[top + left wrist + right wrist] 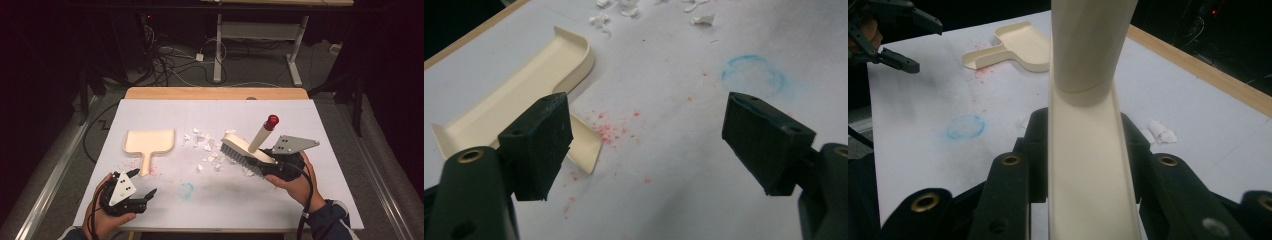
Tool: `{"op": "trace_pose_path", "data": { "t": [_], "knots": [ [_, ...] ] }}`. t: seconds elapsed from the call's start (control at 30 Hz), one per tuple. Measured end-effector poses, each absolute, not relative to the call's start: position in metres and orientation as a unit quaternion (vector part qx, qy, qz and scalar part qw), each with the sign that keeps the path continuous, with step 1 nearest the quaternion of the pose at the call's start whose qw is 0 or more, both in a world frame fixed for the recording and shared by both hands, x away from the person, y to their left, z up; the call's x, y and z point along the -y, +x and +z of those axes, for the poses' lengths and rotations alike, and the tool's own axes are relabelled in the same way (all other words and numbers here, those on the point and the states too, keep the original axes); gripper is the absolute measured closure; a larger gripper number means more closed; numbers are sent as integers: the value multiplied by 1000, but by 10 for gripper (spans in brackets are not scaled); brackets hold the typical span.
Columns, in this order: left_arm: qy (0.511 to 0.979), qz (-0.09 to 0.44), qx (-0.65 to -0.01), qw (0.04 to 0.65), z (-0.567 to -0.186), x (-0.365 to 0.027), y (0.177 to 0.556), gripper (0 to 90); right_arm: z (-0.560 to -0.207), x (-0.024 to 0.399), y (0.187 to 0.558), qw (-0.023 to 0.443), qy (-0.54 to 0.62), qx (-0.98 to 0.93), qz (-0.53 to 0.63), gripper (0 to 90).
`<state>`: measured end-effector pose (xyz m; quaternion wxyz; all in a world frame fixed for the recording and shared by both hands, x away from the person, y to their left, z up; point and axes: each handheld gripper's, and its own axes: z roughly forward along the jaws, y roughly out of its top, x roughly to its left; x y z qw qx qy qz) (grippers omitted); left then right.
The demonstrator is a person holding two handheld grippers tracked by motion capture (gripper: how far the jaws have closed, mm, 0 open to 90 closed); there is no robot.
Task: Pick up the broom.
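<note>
A: On the tabletop [300, 210], where does everything sit?

B: The dustpan [149, 141] lies left, its handle near the left tool [145, 186], whose jaws stand apart with nothing between them. The right tool [272, 162] is clamped on the brush [245, 148], just right of the paper scraps [207, 150].

A: How to do this well?

B: I'd straddle the handle squarely, grip firmly, then hold the pan's lip flat before sweeping.
</note>
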<state>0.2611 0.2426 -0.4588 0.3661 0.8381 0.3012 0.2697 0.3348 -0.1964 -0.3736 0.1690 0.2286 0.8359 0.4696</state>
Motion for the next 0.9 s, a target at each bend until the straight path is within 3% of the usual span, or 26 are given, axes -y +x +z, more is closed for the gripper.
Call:
{"op": "trace_pose_path", "data": {
  "t": [0.47, 0.9],
  "knots": [
    [840, 269, -304, 359, -462, -246, 263, 194, -374, 203, 343, 193, 252, -828, 463, 676],
    [841, 261, -311, 358, -464, -247, 265, 194, -379, 208, 378, 256, 275, -819, 433, 676]
  ]
}}
